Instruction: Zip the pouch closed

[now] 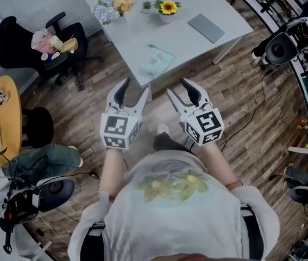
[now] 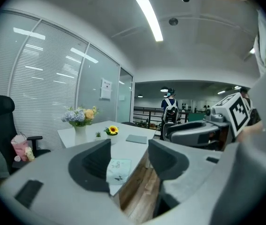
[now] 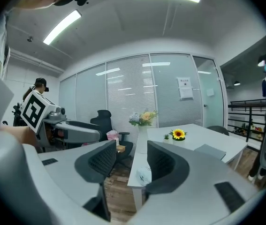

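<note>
We hold the left hand-held gripper (image 1: pixel 135 93) and the right hand-held gripper (image 1: pixel 177 91) released, with nothing between either pair of jaws, both well short of the pouch (image 1: pixel 156 60). It lies flat near the front edge of the white worktop (image 1: pixel 143 29). Our worry is this: the pouch looks thin, pale and soft and the worktop smooth, so a one-sided pull on the zipper could slide it off that edge or bunch the fabric. The zipper pull is too small to make out, so we may pinch cloth instead.
</note>
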`<state>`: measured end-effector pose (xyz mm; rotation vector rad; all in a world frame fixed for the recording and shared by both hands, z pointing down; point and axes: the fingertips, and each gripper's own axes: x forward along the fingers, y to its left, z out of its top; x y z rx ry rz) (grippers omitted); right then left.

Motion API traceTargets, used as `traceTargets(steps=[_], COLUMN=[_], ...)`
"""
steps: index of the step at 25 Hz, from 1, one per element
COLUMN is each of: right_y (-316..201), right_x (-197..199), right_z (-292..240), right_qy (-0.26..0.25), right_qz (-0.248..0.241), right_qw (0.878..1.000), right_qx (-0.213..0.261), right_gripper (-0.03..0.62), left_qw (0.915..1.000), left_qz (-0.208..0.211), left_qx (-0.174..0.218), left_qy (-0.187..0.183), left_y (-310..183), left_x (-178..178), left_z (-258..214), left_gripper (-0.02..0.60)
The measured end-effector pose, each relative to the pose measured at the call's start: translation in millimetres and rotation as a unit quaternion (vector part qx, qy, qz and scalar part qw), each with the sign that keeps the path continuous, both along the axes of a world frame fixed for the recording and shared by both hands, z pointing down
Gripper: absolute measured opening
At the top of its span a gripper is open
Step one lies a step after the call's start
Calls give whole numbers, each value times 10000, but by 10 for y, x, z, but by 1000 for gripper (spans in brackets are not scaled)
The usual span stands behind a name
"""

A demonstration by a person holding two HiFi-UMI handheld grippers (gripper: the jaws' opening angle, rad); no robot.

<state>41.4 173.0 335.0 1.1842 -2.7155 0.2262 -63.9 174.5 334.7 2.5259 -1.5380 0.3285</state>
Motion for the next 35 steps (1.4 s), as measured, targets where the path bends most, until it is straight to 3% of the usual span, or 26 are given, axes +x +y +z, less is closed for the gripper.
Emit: traceTargets(steps=[10, 23, 35], right_y=[-400, -1205, -1757], right_x=[135, 390, 463], right_z=[337, 727, 986], right_qy=[161, 535, 712], right_qz=[-206, -565, -543], right_qw=[9988, 9952, 9929], right_qx=[-412, -597, -778], right_gripper=[199, 199, 198], left_qw=[9993, 9959, 9903], left_qz=[-90, -275, -154], left_qx=[-347, -807, -1302], left_qy=[-130, -317, -454], left_y=[-333, -1078, -1616], left_x=[-60, 121, 121], left_z=[298, 708, 1132], left_gripper=[235, 234, 233])
